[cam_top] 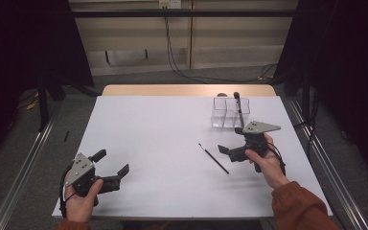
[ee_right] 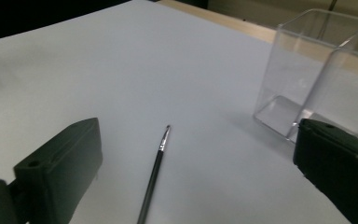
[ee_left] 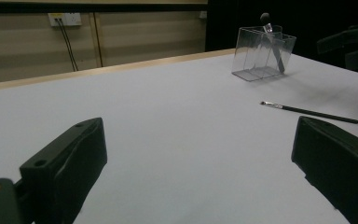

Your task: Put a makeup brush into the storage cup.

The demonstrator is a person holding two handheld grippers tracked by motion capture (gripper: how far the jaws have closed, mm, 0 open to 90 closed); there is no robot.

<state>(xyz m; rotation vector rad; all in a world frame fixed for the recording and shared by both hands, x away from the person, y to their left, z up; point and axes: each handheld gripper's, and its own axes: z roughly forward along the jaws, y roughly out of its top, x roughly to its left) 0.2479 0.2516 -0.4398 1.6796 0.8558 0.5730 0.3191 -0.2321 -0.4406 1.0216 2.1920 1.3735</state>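
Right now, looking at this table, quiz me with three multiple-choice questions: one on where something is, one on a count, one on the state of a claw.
1. Where does the thin brush lie?
A. flat on the table, outside the clear box
B. inside the clear box
C. between the left claw's jaws

2. How many brushes stand in the clear box?
A. none
B. one
C. three

3. How is the right claw?
A. shut on the thin brush
B. open, holding nothing
C. shut on the clear box

Answers:
1 A: the high view shows it flat on the white top, in front of the box.
2 B: a single dark-handled brush leans in it.
3 B: the right gripper view shows its jaws wide apart, with the thin brush on the table between them.
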